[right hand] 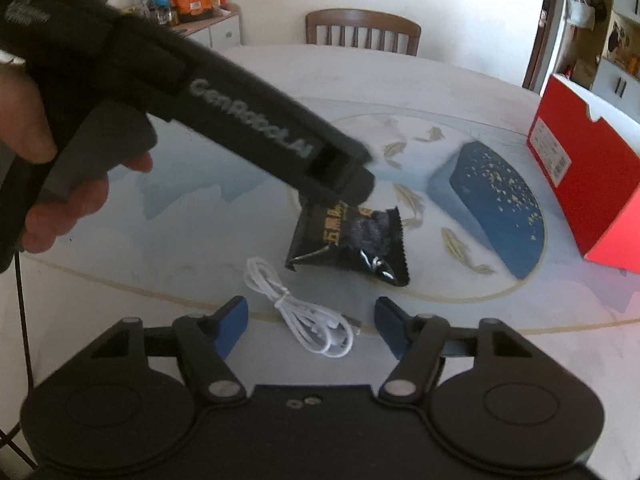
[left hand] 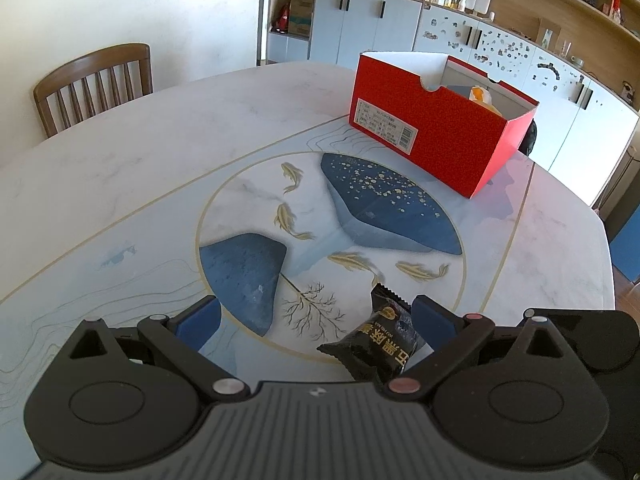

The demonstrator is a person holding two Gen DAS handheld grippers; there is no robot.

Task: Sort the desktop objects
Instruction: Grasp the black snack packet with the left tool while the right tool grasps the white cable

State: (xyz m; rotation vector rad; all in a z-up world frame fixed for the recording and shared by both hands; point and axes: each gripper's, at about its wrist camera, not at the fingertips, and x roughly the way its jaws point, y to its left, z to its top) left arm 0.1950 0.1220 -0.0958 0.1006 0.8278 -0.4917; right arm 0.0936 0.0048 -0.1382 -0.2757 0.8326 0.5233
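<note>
Right claw (right hand: 310,326) half open, holding nothing, straddles white cable (right hand: 304,316); cable's long axis runs diagonally between pads. Left claw (left hand: 316,320) wide open, empty, beside black snack packet (left hand: 376,336).

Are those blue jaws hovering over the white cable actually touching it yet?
Apart. In the right wrist view the cable lies on the table between the right gripper's open jaws, with bare tabletop showing on both sides of it.
</note>
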